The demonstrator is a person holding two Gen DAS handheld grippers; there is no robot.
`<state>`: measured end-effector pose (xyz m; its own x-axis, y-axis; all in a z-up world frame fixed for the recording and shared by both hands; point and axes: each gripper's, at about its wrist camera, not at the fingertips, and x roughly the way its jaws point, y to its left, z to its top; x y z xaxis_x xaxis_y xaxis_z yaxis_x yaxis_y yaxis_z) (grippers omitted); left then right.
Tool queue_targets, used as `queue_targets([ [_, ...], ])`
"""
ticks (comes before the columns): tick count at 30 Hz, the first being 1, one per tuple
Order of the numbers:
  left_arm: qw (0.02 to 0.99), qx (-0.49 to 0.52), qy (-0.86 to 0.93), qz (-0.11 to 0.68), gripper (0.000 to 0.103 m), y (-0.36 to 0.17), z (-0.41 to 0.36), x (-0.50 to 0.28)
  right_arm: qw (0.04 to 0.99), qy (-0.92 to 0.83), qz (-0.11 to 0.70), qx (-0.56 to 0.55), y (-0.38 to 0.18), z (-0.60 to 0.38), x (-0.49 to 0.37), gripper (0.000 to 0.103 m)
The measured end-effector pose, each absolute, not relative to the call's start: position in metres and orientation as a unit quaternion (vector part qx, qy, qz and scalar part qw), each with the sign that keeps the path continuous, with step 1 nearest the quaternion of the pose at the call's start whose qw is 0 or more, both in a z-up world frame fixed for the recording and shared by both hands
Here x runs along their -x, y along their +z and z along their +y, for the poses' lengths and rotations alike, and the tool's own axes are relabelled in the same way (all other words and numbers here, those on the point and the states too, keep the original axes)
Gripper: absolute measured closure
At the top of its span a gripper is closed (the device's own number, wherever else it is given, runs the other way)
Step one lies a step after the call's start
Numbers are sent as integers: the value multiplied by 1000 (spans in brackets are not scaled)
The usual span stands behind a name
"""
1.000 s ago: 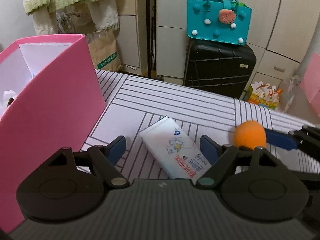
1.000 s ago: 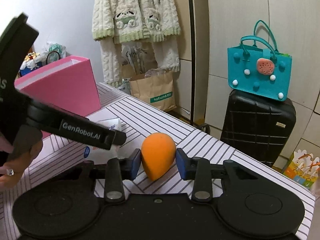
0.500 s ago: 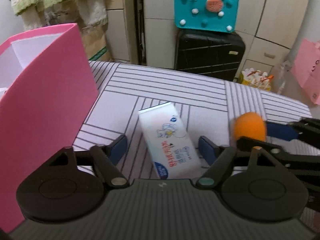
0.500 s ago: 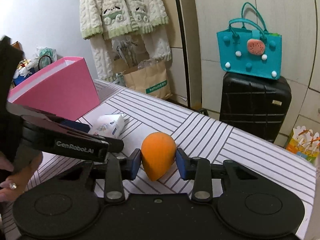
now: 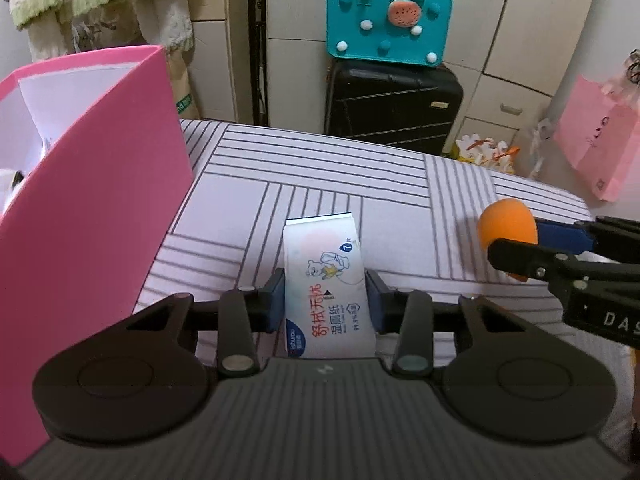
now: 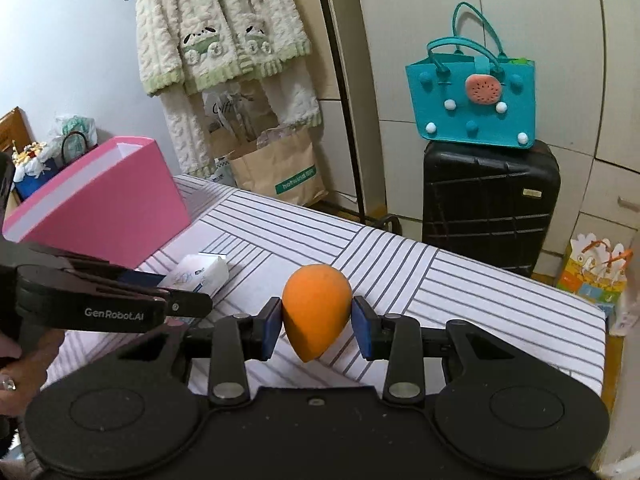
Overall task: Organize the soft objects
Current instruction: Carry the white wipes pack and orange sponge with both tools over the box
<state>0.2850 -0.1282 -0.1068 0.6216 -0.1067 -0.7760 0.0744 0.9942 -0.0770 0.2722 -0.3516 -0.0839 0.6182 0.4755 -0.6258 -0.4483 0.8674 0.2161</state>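
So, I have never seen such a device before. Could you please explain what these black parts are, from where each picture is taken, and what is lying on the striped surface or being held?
No robot arm is here: a person holds one two-finger gripper in each hand, and each carries a camera looking forward along its fingers. The left gripper has just been closing, and its blue pads now press on a wet wipes pack that lies on the striped cloth. The right gripper is shut on an orange egg-shaped sponge. Each gripper also shows in the other's picture. A pink box stands at the left.
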Motion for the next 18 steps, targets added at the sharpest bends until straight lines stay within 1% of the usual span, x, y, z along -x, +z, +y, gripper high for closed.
queue_targets([
  [4, 901, 33, -66, 428, 63, -98, -123, -267, 896, 262, 357, -21, -75, -350, -255, 61],
  [11, 883, 76, -124, 447, 63, -69, -103, -232, 889, 279, 363, -28, -57, -348, -217, 61],
  [18, 876, 67, -156, 451, 63, -49, -85, -195, 880, 302, 365, -17, -37, -342, -181, 60],
])
